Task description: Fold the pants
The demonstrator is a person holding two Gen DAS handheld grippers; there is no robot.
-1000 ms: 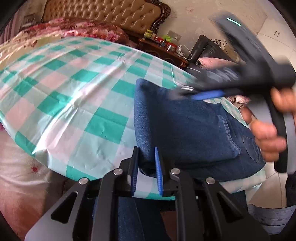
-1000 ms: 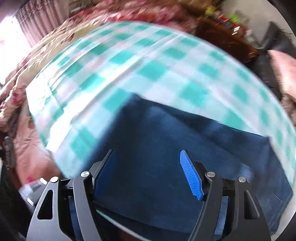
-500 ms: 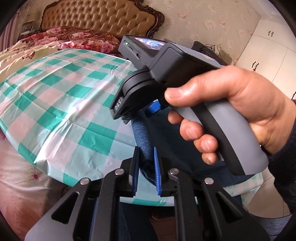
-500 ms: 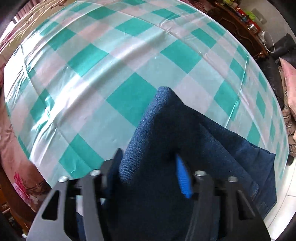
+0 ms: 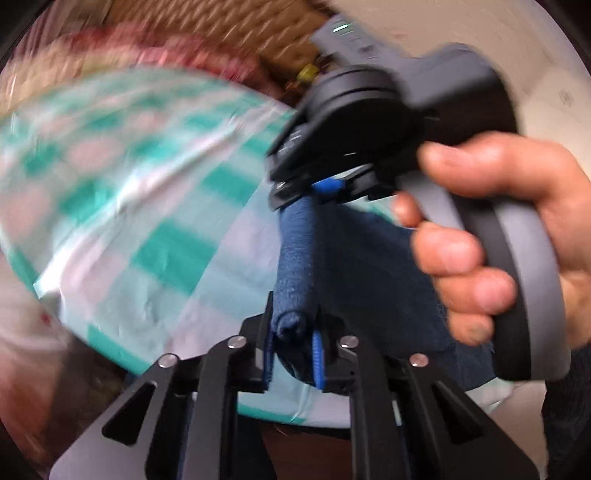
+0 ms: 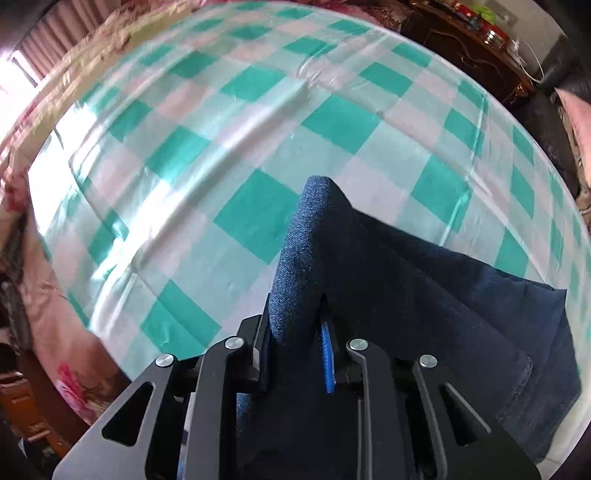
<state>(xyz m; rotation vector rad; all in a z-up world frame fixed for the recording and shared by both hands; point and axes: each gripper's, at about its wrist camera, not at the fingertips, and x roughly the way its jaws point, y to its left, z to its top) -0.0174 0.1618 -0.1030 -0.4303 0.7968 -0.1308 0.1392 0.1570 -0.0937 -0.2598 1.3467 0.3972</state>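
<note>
Denim pants [image 6: 406,295] | left tongs [image 5: 293,345] clamp fold | right tongs [image 6: 295,347] closing on fold

A home bedroom: tufted headboard [image 5: 221,33] (blurred), floral bedding [image 6: 70,373]

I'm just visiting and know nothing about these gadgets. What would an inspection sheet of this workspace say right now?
Surface: green-and-white checked plastic tablecloth, wrinkled, on a table.
Job's things: dark blue denim pants, one edge pinched up off the cloth.
Clutter: nothing seen on the cloth.
Grippers: left gripper shut on the pants' edge; right gripper closing on the same edge, held by a hand.
Cables: white cable by the dark wooden cabinet.
Surroundings: pink floral bedding.
</note>
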